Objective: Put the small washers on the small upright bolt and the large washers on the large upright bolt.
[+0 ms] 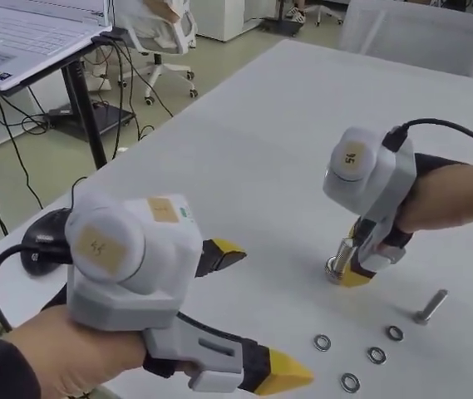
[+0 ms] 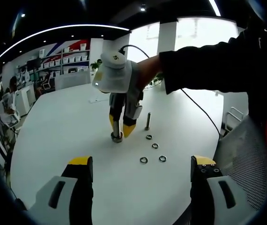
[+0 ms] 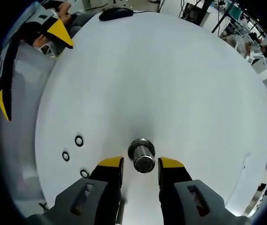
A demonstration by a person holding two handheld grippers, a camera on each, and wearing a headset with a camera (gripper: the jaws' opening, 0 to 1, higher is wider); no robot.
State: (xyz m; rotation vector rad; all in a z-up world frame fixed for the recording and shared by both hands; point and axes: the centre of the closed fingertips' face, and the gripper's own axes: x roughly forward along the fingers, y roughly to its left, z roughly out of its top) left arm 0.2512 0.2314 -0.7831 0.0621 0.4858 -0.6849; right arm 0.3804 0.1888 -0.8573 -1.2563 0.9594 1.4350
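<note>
The large bolt [image 1: 341, 259] [image 3: 142, 155] stands upright on the white table [image 1: 244, 150]. My right gripper [image 1: 351, 273] [image 3: 141, 165] reaches down over it, its yellow fingertips close against both sides of the shaft near the base. To its right stands the small bolt [image 1: 430, 306] [image 2: 148, 121]. Several small washers [image 1: 376, 355] [image 2: 155, 146] [image 3: 79, 140] lie flat in front of the bolts. My left gripper [image 1: 257, 312] [image 2: 142, 166] hovers wide open and empty at the near left, well short of the washers.
A black mouse [image 1: 41, 243] with its cable lies at the table's left edge. Beyond the edge stand a laptop [image 1: 20, 33] on a side desk and an office chair [image 1: 157, 29]. A grey chair back [image 1: 419, 33] rises behind the far edge.
</note>
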